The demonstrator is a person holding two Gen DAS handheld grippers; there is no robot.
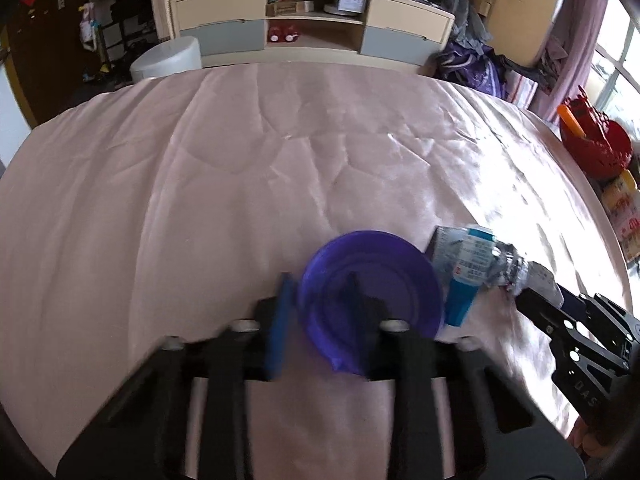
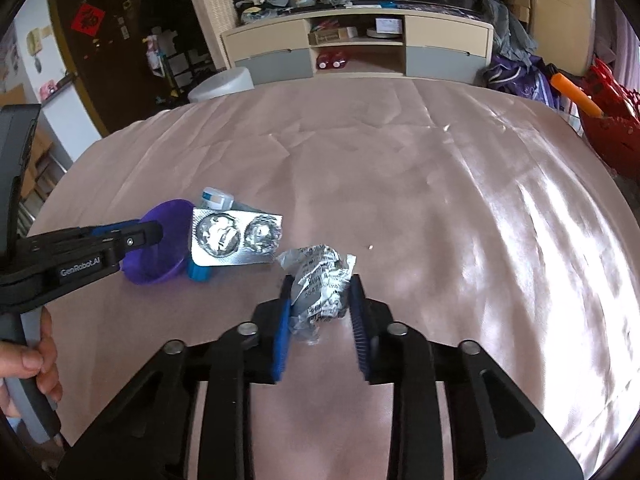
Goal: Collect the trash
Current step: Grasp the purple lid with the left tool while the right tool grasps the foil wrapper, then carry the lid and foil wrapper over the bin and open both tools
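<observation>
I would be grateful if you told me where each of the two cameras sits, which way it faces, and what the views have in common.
Left wrist: sits on the left hand-held gripper, looking down and forward over the pink bedspread; its fingers clamp the purple bowl rim; the right hand-held gripper enters at right.
Right wrist: sits on the right hand-held gripper, facing the same way; its fingers close on a crumpled wrapper; a hand shows at left.
Shared: bowl, foil blister pack, bedspread, far shelf unit.
</observation>
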